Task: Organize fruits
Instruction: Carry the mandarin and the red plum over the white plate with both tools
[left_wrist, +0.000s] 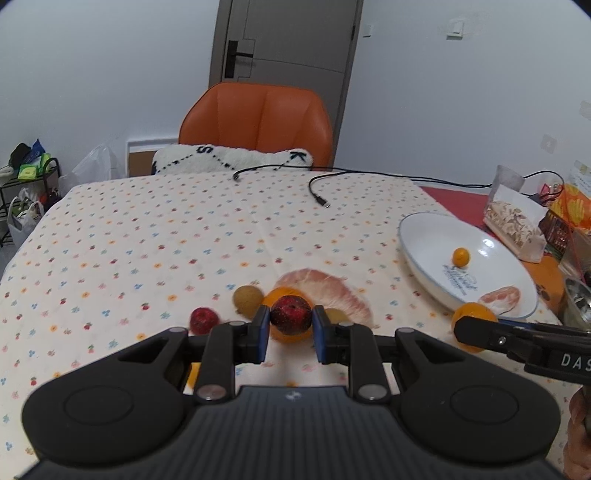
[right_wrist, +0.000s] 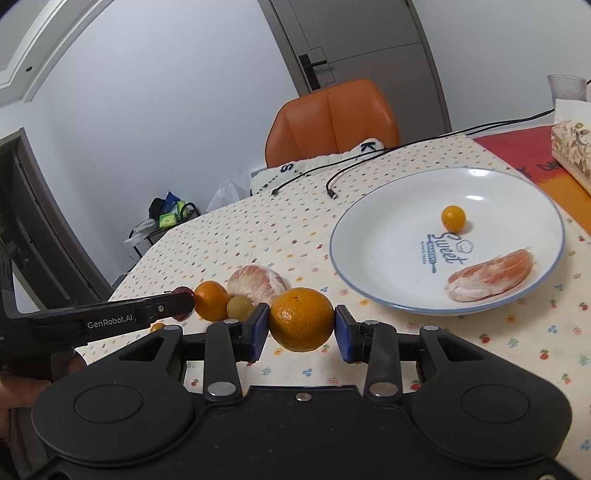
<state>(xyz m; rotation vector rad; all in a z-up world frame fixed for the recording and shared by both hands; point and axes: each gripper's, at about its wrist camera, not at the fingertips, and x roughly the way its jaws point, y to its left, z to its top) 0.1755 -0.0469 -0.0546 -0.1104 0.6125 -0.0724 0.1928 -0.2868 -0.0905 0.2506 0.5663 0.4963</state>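
your left tongs (left_wrist: 290, 322) pinch a dark red fruit (left_wrist: 291, 315), your right tongs (right_wrist: 301, 325) pinch an orange (right_wrist: 301, 319), with bare cloth (left_wrist: 166, 229) ahead-left and the plate (right_wrist: 369, 229) rim ahead-right, its pomelo wedge (right_wrist: 491, 275) lying crosswise.

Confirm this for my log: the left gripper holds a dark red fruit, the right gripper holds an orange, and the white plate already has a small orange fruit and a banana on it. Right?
Not quite. The white plate holds the small orange fruit and a peeled pomelo segment, not a banana; the right wrist view shows it clearly. The rest stands: the left gripper holds the dark red fruit and the right gripper holds the orange.
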